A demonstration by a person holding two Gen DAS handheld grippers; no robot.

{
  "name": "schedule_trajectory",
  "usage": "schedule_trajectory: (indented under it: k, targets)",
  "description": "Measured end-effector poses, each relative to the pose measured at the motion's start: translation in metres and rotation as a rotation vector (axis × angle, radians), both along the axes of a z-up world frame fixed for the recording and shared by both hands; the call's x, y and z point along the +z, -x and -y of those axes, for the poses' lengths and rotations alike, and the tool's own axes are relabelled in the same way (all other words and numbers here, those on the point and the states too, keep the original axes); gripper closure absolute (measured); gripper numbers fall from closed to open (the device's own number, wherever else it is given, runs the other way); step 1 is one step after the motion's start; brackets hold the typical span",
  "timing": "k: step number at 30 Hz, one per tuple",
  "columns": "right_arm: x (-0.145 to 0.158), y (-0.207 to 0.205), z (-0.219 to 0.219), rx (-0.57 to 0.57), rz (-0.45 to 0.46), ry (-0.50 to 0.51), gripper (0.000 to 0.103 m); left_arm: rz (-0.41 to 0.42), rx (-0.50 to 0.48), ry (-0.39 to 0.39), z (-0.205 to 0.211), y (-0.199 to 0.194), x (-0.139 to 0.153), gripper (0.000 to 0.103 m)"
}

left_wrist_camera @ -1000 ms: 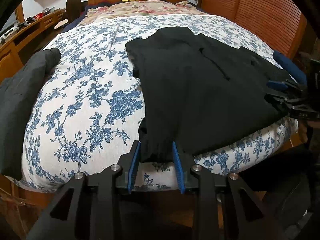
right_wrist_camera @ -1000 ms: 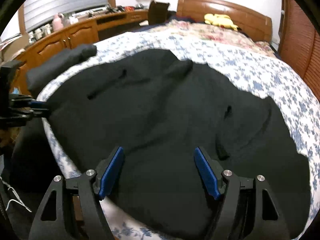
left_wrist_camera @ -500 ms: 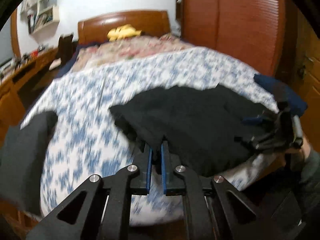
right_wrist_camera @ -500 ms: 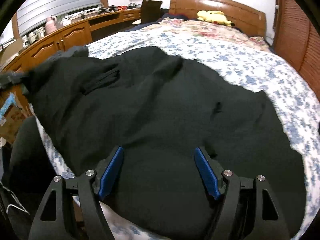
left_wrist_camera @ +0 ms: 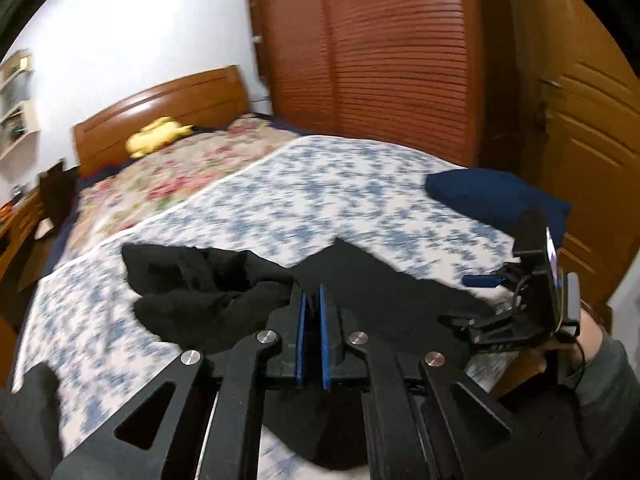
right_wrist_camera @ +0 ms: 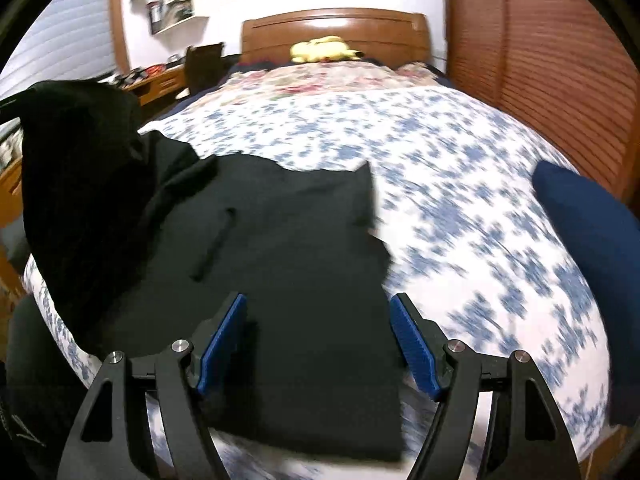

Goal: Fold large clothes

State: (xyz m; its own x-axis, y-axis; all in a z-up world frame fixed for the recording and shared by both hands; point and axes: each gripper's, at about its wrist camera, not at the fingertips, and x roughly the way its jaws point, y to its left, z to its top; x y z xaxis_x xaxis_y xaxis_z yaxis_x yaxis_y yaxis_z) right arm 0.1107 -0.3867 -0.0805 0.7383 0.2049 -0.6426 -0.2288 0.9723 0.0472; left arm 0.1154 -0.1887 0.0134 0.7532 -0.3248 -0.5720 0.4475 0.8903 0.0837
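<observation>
- Left gripper (left_wrist_camera: 312, 320): jaws closed, pinching a fold of the black garment (right_wrist_camera: 288, 280)
- Right gripper (right_wrist_camera: 318, 344): jaws wide, gripping nothing
- Garment: spread at the bed's (right_wrist_camera: 460, 200) near edge; left part lifted

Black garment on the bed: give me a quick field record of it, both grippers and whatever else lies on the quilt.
garment: black garment on the blue floral quilt, one side lifted and bunched
left gripper: shut on black garment, pinching its edge
right gripper: open, jaws wide over the garment's near edge, nothing gripped
other items: navy folded cloth at the quilt's right edge; yellow plush toy by the headboard
view quality: motion blur
</observation>
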Motion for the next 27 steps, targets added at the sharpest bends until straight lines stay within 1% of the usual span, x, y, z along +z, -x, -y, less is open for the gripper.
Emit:
schedule_trajectory:
  k: [3,5,9,12,16,19,21,24,27]
  targets:
    - [-0.002,0.009,0.021,-0.029,-0.004,-0.032,0.028,-0.039,-0.062,0.004,0.041,-0.015,-0.014,0.097]
    - [-0.001,0.014,0.030,-0.038,-0.002,-0.048,0.028,-0.067,-0.093,0.012,0.064,-0.018,-0.022,0.097]
    - [0.001,0.020,0.046,-0.059,0.003,-0.063,0.028,-0.124,-0.147,0.031,0.093,-0.021,-0.042,0.097]
    - [0.002,0.024,0.050,-0.068,-0.007,-0.083,0.028,-0.147,-0.144,0.028,0.097,-0.021,-0.052,0.097]
    - [0.010,0.029,0.050,-0.075,0.007,-0.080,0.028,-0.138,-0.131,0.020,0.096,-0.021,-0.052,0.097]
    - [0.016,0.027,0.046,-0.068,0.023,-0.083,0.028,-0.131,-0.123,0.024,0.090,-0.018,-0.046,0.089]
    - [0.019,0.022,0.046,-0.061,0.034,-0.085,0.028,-0.119,-0.129,0.043,0.084,-0.012,-0.040,0.079]
    - [0.025,0.018,0.041,-0.044,0.050,-0.088,0.028,-0.087,-0.125,0.061,0.069,-0.001,-0.030,0.069]
    - [0.034,0.013,0.031,-0.022,0.072,-0.084,0.028,-0.069,-0.109,0.054,0.054,0.006,-0.027,0.069]
